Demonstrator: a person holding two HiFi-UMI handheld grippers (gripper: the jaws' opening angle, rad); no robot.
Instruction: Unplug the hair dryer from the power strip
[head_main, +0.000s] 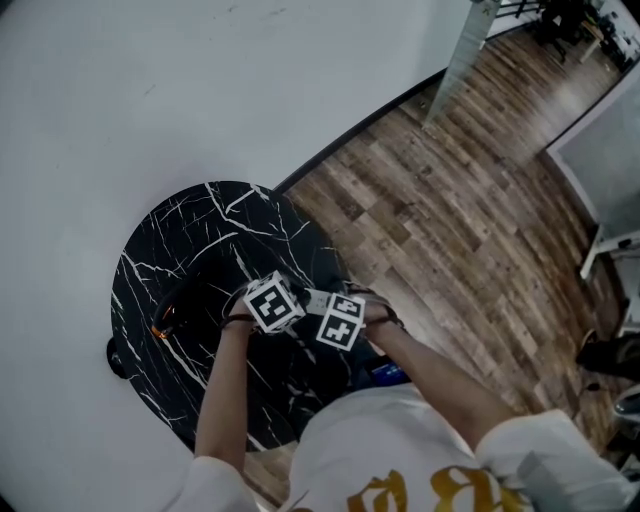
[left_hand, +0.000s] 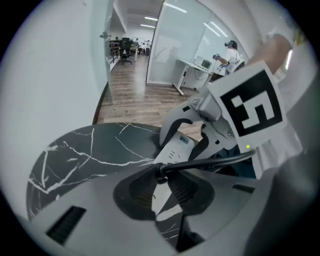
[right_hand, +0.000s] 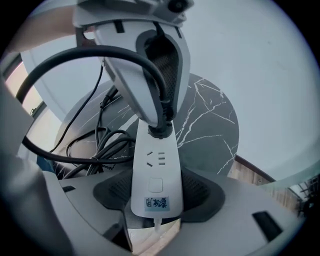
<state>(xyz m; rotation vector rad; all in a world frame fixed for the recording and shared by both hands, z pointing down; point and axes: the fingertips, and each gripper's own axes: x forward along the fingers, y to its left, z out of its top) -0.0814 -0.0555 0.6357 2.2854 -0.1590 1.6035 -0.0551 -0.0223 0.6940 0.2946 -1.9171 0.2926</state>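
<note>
One plug (right_hand: 159, 131), mostly hidden, inside left gripper (left_hand: 160, 176)

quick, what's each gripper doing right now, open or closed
Left gripper: closed on the black plug seated in the strip.
Right gripper: closed on the white plastic power strip.

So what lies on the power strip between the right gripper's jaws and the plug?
An empty socket on the white power strip, just below the black plug; the right gripper view shows it.
</note>
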